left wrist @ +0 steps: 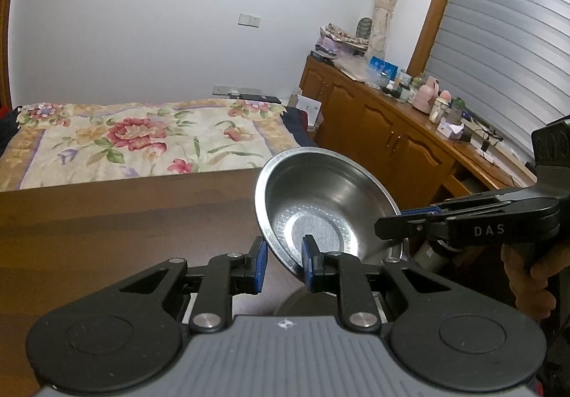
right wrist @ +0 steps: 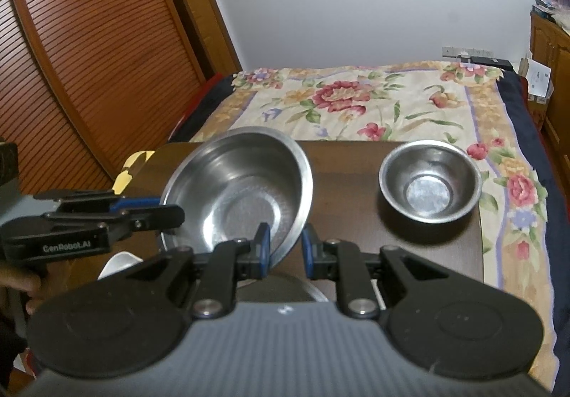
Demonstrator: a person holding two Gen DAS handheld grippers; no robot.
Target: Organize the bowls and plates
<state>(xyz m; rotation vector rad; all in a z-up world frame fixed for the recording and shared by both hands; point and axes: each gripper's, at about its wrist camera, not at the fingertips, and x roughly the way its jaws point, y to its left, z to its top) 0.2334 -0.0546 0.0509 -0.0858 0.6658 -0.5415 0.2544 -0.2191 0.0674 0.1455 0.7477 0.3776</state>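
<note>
Small bowl point(right wrist: 430, 181), right view only

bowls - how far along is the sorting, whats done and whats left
Done: nothing looks stacked yet. In hand: the large steel bowl is held tilted above the brown table, the left gripper and right gripper each clamped on its rim at opposite sides. Left: the small steel bowl sits alone on the table's right side. A pale rim peeks out under the large bowl; I can't tell what it is.
</note>
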